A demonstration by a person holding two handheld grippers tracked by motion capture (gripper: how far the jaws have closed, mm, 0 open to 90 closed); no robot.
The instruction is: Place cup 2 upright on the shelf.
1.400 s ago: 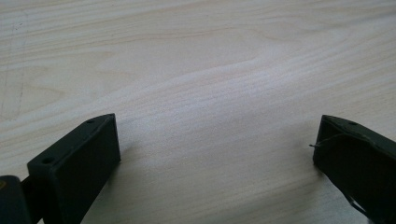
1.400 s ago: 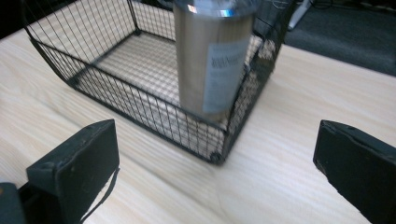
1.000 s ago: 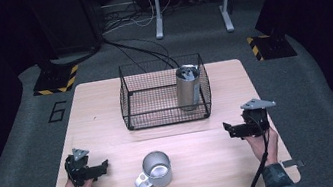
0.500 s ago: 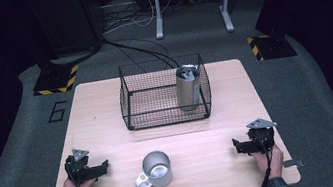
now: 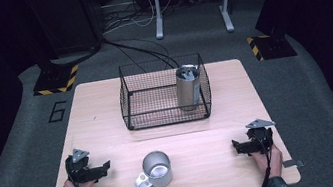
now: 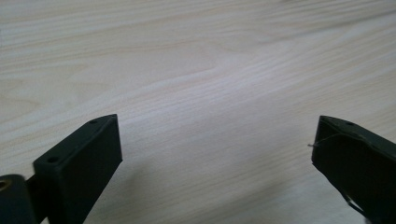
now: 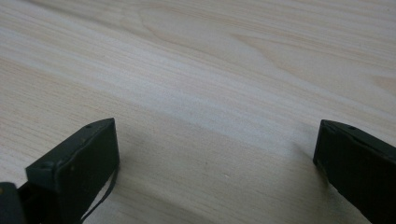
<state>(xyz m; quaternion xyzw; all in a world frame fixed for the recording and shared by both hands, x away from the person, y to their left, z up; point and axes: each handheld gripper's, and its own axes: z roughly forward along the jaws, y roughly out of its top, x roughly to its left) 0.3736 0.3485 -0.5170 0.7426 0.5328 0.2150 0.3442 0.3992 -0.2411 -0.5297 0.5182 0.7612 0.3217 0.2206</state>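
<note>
Fingers [image 6: 84, 163] apart; flask [image 5: 188, 87] inside basket [image 5: 128, 104].

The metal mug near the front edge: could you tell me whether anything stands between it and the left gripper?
Nothing visible does: only bare table lies between the left gripper and the metal mug.

A silver metal mug [image 5: 156, 168] sits on the pale, wood-grained table [image 5: 107, 118]; the wire basket [image 5: 150, 101] is black (a square mesh pattern), its tall can [image 5: 188, 87] silvery grey.
</note>
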